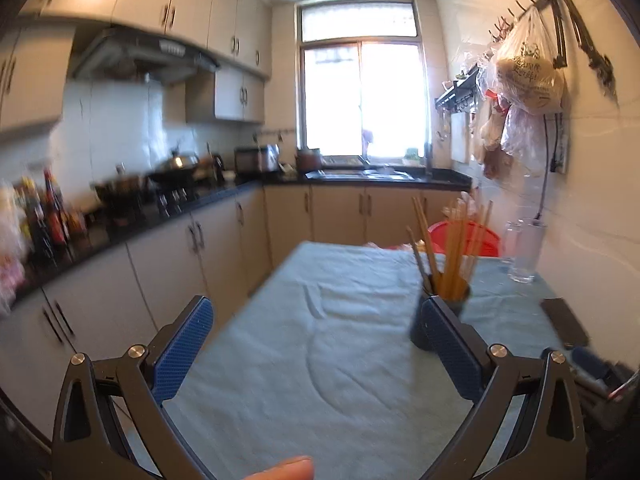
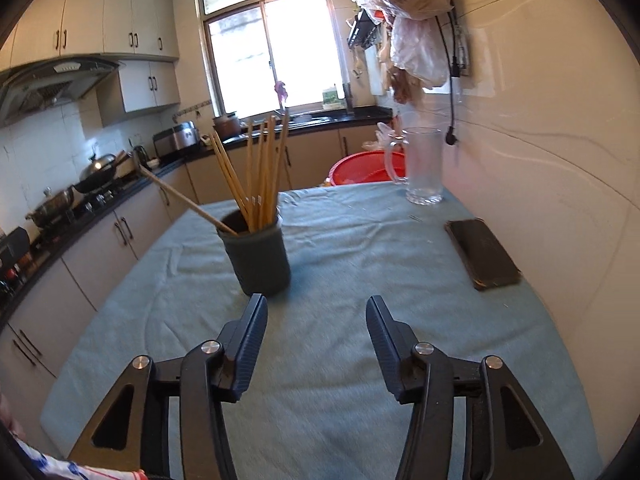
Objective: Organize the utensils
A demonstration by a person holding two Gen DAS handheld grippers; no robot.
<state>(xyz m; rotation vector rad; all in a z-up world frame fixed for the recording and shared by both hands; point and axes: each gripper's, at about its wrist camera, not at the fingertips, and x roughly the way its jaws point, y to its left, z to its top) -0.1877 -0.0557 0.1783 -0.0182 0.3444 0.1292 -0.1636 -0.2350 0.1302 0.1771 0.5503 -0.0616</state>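
A dark grey holder cup [image 2: 260,258] stands upright on the table's blue-green cloth [image 2: 360,264]. Several wooden chopsticks [image 2: 262,172] stand in it, one leaning far left. My right gripper [image 2: 316,312] is open and empty, just in front of the cup. In the left wrist view the cup [image 1: 452,294] and chopsticks [image 1: 456,240] sit partly behind my right finger. My left gripper [image 1: 320,312] is wide open and empty above the cloth [image 1: 320,340], left of the cup. The other gripper shows at the right edge [image 1: 600,376].
A clear glass mug [image 2: 422,166] and a dark phone [image 2: 482,252] lie near the right wall. A red basin [image 2: 368,168] sits past the table's far end. Plastic bags [image 2: 412,8] hang on the wall. Counter with stove and pots [image 2: 100,168] runs along the left.
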